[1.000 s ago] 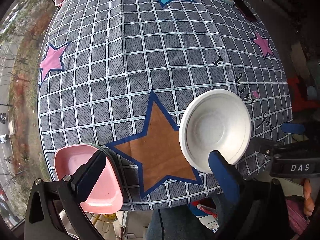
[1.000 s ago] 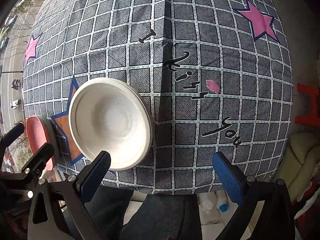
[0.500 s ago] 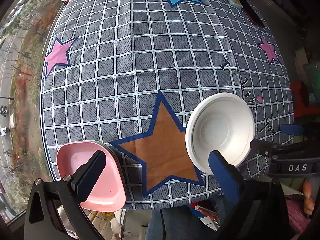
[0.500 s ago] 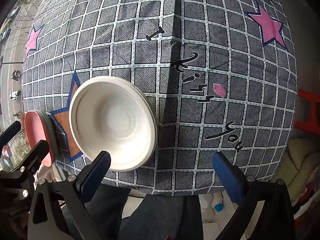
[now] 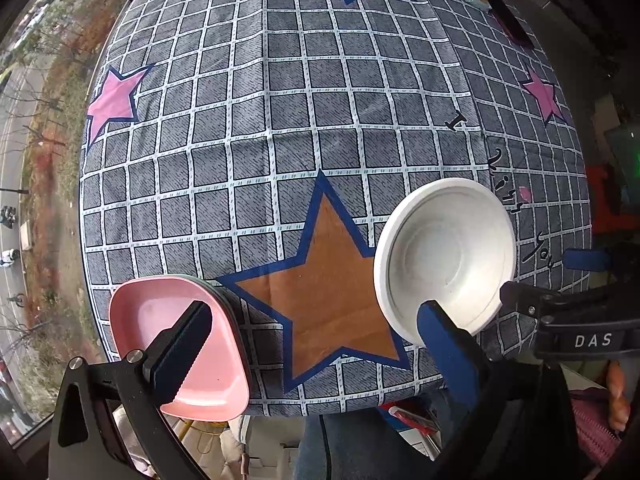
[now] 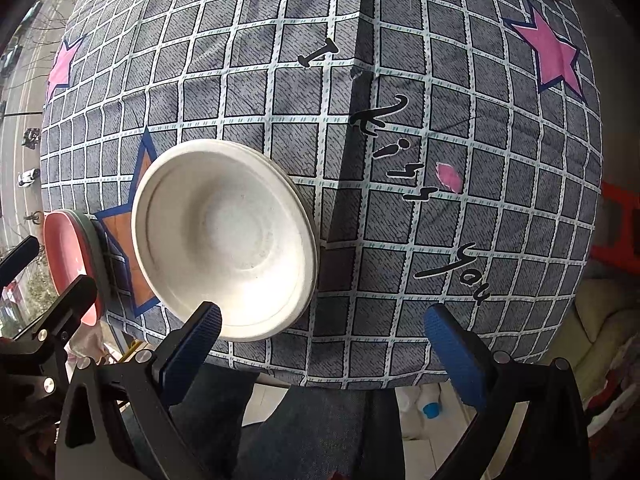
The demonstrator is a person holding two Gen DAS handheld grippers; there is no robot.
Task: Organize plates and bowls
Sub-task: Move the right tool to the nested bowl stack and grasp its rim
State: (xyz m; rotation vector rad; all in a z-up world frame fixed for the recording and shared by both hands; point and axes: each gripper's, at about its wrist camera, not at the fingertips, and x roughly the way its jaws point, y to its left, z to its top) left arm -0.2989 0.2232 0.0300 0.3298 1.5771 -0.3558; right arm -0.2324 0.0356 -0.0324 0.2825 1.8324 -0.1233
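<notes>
Both the left gripper and right gripper have pulled back, wide open and empty; white bowl and pink plate look placed.

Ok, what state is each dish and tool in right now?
White bowl: upright, empty, on the tablecloth near its front edge.
Pink dish: empty, stacked on a grey one, overhanging the edge.
Left tool: open, holding nothing.
Right tool: open, holding nothing.
</notes>
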